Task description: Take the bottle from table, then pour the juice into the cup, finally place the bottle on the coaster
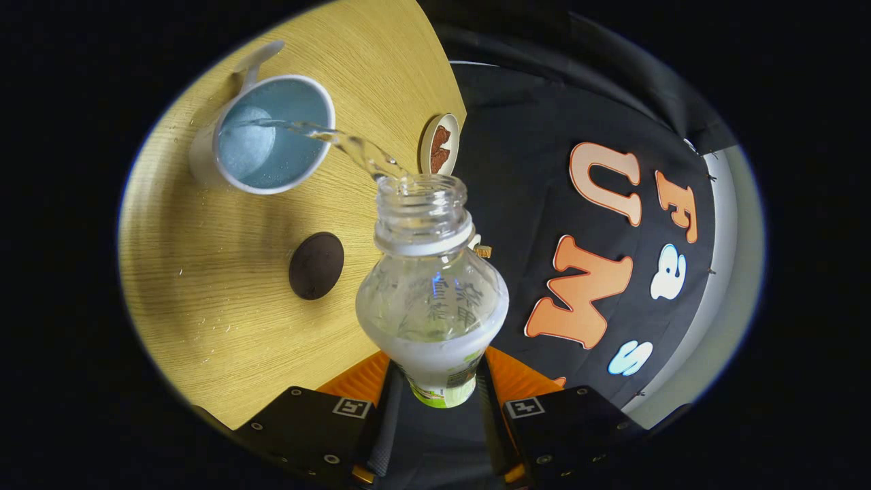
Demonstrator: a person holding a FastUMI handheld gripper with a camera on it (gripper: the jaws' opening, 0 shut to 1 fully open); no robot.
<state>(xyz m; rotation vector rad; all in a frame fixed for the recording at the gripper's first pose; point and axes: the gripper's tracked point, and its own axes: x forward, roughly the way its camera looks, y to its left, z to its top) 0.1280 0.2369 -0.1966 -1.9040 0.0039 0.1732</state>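
Bottle tilted, juice running into the cup

The gripper (435,381) pinches the open bottle (432,286) with both fingers on its lower body. A clear stream leaves the neck toward 10 o'clock into the cup (272,136) on the wooden table (204,306). The dark coaster (316,265) lies at 9 o'clock of the bottle, apart from it.

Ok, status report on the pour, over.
Gripper shut on bottle, tilted over the table. Clear stream arcing from its neck into the cup. Dark round coaster bare beside the bottle. Nothing in the way.
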